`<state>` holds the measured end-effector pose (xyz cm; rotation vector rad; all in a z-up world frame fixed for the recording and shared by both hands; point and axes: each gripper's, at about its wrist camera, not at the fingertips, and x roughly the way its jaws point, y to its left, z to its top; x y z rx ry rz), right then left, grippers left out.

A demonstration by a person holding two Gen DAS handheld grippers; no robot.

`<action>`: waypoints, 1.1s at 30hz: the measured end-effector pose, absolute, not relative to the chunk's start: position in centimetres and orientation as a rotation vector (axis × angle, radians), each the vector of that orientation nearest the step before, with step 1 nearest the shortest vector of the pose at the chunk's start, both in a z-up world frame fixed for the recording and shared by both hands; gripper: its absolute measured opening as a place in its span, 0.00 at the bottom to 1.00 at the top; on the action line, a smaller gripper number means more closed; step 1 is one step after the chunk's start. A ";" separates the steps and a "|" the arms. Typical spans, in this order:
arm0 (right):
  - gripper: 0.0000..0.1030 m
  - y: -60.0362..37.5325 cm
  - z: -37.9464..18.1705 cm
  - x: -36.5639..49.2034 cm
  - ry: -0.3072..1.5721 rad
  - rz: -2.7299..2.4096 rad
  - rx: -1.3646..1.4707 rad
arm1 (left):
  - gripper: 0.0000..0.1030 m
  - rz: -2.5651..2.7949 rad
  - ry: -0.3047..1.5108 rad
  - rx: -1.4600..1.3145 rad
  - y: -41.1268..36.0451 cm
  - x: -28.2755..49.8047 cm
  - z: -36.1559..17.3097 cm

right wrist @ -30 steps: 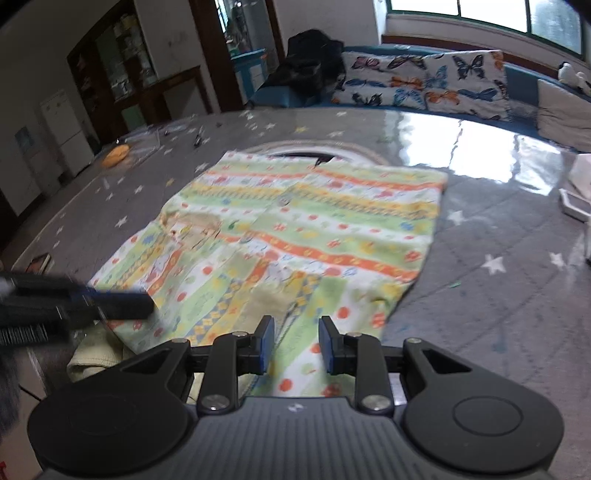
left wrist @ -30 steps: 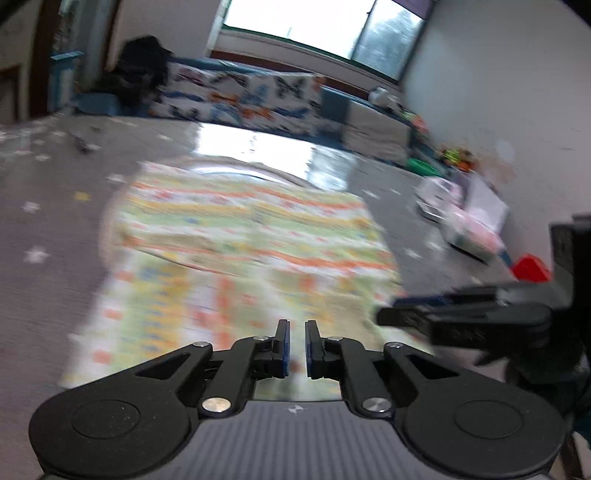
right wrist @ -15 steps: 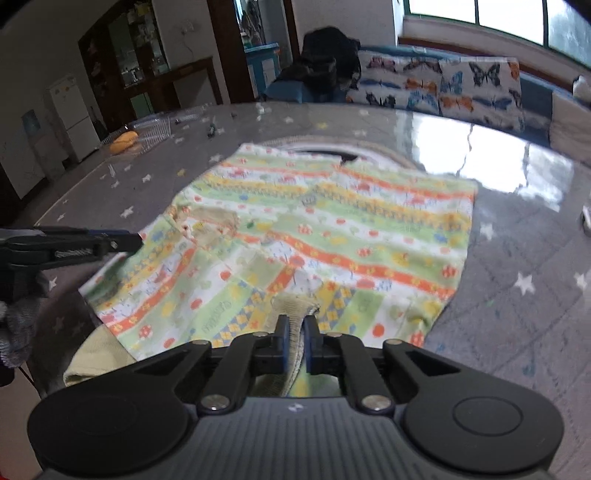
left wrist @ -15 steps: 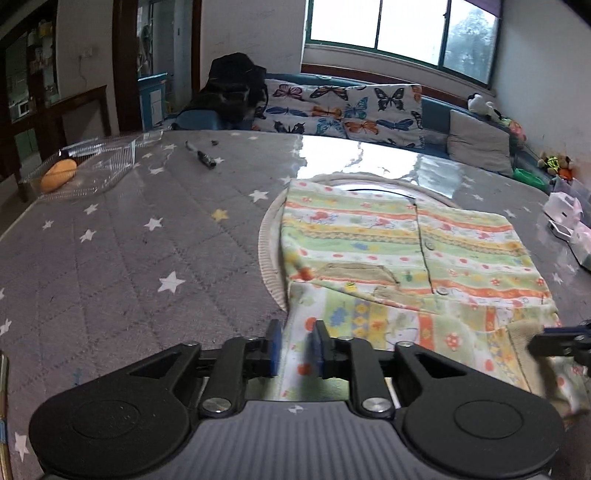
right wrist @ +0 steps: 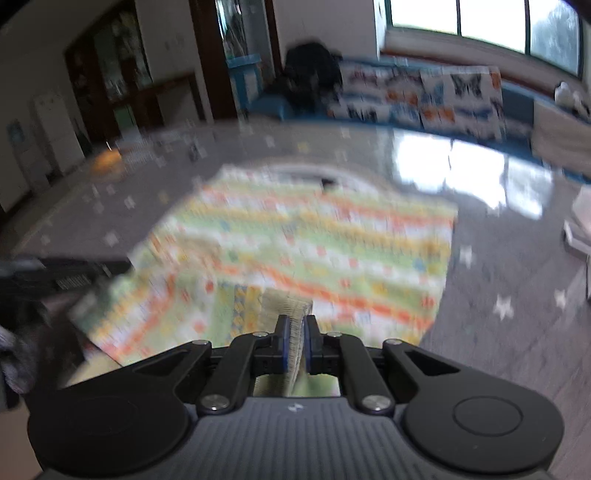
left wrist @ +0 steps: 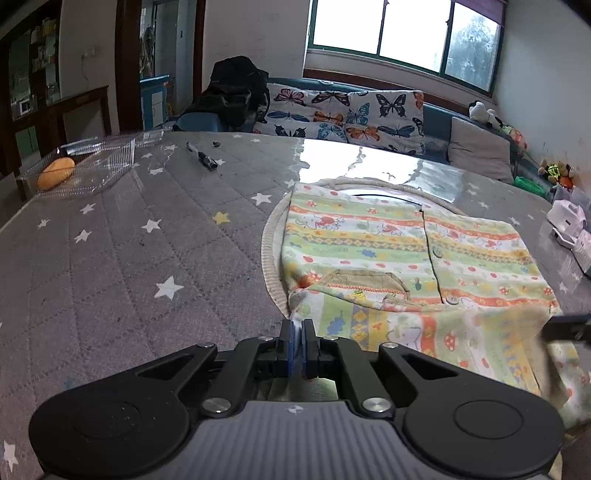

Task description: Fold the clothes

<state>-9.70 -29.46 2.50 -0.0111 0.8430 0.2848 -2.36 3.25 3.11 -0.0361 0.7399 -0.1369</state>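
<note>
my black claws (left wrist: pixel 296 329) pinch a green, orange and yellow striped garment (left wrist: pixel 402 254) on grey, star-dotted bedding (left wrist: pixel 122 251)

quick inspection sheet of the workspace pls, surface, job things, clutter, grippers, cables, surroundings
surface: grey quilted cover with star print; a glossy patch reflects the window.
job's things: patterned shirt lying flat, buttoned, near hem lifted; a pale round mat shows under its left edge.
clutter: clear plastic tray holding an orange food item; marker; white boxes at the right edge.
grippers: left gripper shut on the shirt's near left corner; right gripper shut on a fold of the near hem.
cables: nothing seen.
surroundings: butterfly cushions, black bag, window, soft toys.
</note>
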 end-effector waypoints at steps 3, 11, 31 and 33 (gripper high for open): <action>0.11 -29.6 1.9 -9.7 0.851 0.281 -0.027 | 0.09 -0.132 0.757 -0.041 3.6 -2.3 3.6; 0.17 -27.5 1.6 -11.3 0.882 0.423 -0.110 | 0.09 -0.300 0.772 0.005 1.4 -4.9 5.3; 0.28 -28.7 2.8 -15.7 0.863 0.464 -0.253 | 0.38 -0.342 0.970 -0.070 0.0 -12.1 4.9; 0.32 -28.6 2.8 -16.4 0.860 0.474 -0.290 | 0.22 -0.376 1.004 -0.125 0.1 -11.9 4.7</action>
